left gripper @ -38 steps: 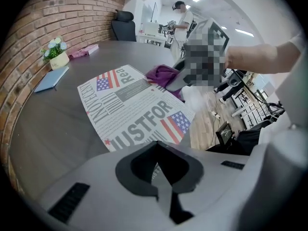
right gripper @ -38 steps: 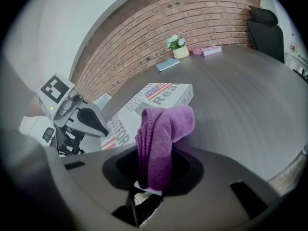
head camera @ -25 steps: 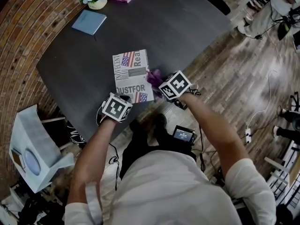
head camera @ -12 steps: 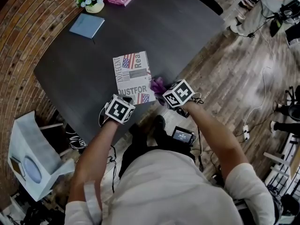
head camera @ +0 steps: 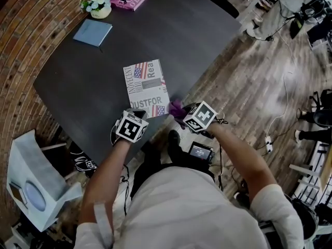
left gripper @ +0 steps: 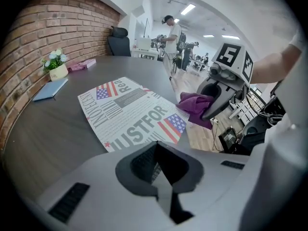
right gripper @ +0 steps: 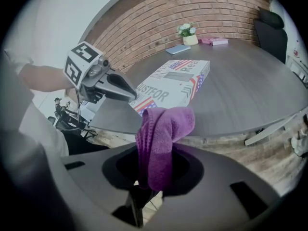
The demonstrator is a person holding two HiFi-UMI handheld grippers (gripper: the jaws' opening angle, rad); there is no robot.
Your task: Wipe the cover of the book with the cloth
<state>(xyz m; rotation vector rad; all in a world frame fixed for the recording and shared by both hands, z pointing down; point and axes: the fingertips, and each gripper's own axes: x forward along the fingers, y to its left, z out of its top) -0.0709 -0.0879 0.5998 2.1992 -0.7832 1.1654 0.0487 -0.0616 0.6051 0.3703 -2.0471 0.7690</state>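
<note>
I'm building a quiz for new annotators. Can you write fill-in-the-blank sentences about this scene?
1. The right gripper holds a ____ cloth between its jaws.
2. The book lies flat on the dark ____.
3. The left gripper has its jaws ____, with nothing between them.
4. The notebook near the flower pot is ____.

Missing words: purple; table; shut; blue.

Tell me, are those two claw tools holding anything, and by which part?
The right gripper holds the purple cloth, pinched at a bunched fold, with the loose part flopping over above. The left gripper is shut and holds nothing.
</note>
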